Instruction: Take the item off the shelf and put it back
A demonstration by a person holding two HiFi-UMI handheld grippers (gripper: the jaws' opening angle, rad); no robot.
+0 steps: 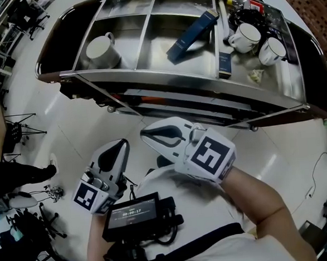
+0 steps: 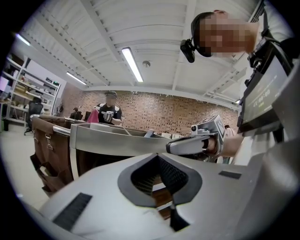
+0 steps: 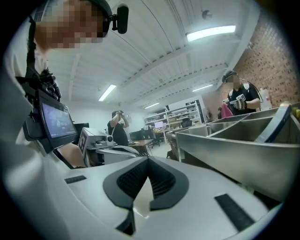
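Nothing is in hand at this moment. The left tongs [image 1: 120,148] are clenched on nothing, and the right tongs [image 1: 150,135] are likewise closed tight with only air between their pads. Both hang close to the person's body, just in front of the shelf [image 1: 176,79] and well apart from anything on it. The likeliest item for the task, a dark blue box [image 1: 192,36], lies tilted in the middle compartment, ahead of and beyond the right tongs. From this alone it is not possible to say whether the box has already been taken out and returned or has not been touched yet. Either way, everything sits on the shelf and no reach is under way. The shelf is brushed, shiny steel with thin upright dividers and a rounded front rim. The box is a long, flat-sided carton with a matte face. A second blue carton [image 1: 224,56] stands against the divider to its right. A round, glazed white mug [image 1: 101,51] sits in the compartment beyond the left tongs, and two more mugs [image 1: 247,37] sit far off to the right. The tongs have smooth white plastic shells and black ribbed pads.
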